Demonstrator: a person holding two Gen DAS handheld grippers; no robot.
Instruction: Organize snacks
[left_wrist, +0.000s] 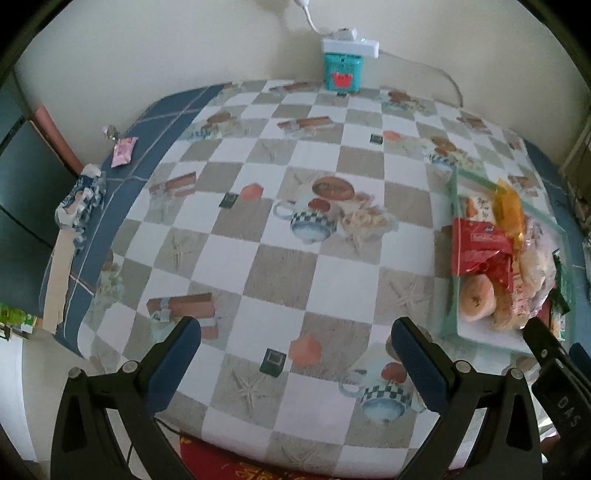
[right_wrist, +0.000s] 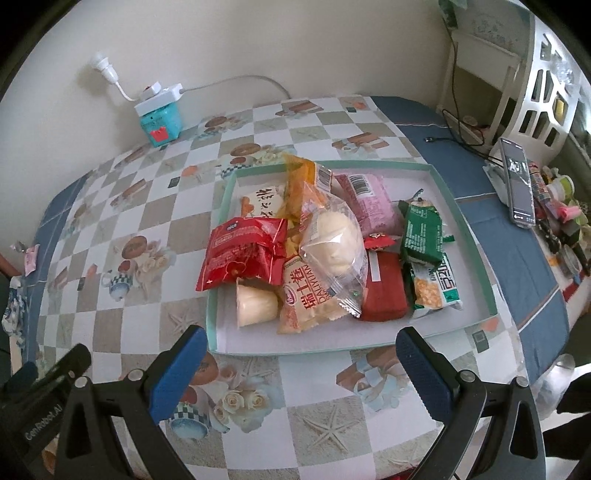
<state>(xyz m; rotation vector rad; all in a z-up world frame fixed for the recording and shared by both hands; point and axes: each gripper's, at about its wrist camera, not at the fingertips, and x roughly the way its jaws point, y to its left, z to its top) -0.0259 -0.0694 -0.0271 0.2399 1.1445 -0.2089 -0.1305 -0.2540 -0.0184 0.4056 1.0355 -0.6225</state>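
Observation:
A shallow tray (right_wrist: 476, 258) with a teal rim holds a pile of snack packets: a red packet (right_wrist: 242, 254), a clear bag with a bun (right_wrist: 332, 240), a pink packet (right_wrist: 369, 203), a green packet (right_wrist: 421, 232) and a red bar (right_wrist: 384, 288). In the left wrist view the same tray (left_wrist: 452, 206) lies at the right. One pink snack packet (left_wrist: 125, 150) lies alone at the far left table edge. My right gripper (right_wrist: 299, 354) is open just in front of the tray. My left gripper (left_wrist: 295, 350) is open over bare tablecloth, holding nothing.
A chequered tablecloth (left_wrist: 280, 266) covers the table. A teal box (left_wrist: 342, 72) with a white power strip on top stands against the back wall. A phone (right_wrist: 519, 184) and assorted clutter sit at the right edge. A crumpled blue-white wrapper (left_wrist: 79, 199) lies at the left edge.

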